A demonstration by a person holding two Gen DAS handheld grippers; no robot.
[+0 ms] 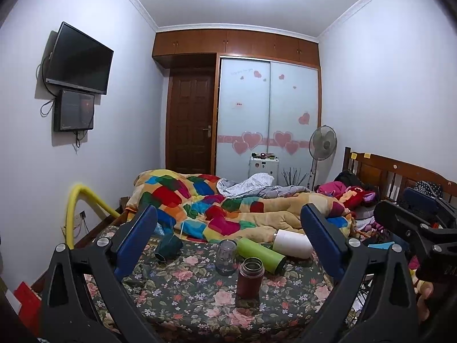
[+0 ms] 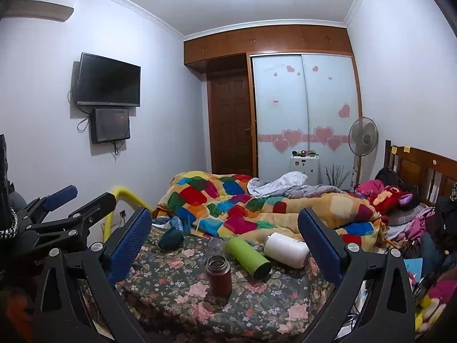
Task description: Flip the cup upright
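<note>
Several cups sit on a floral bedsheet (image 1: 185, 294). A dark red flask (image 1: 250, 277) (image 2: 218, 275) stands upright with its mouth open. A clear cup (image 1: 226, 257) (image 2: 215, 246) stands behind it. A green bottle (image 1: 261, 254) (image 2: 248, 256), a white bottle (image 1: 292, 243) (image 2: 287, 249) and a dark teal cup (image 1: 168, 248) (image 2: 170, 238) lie on their sides. My left gripper (image 1: 228, 237) is open and empty, above the cups. My right gripper (image 2: 224, 237) is open and empty, also above them. The right gripper shows at the right edge of the left wrist view (image 1: 414, 220); the left gripper shows at the left of the right wrist view (image 2: 68, 203).
A patchwork quilt (image 1: 217, 208) is piled behind the cups. Toys and clothes (image 1: 354, 194) lie at the right by a wooden headboard (image 1: 400, 171). A yellow tube (image 1: 77, 208) stands at the bed's left edge. A fan (image 1: 322, 143) stands by the wardrobe.
</note>
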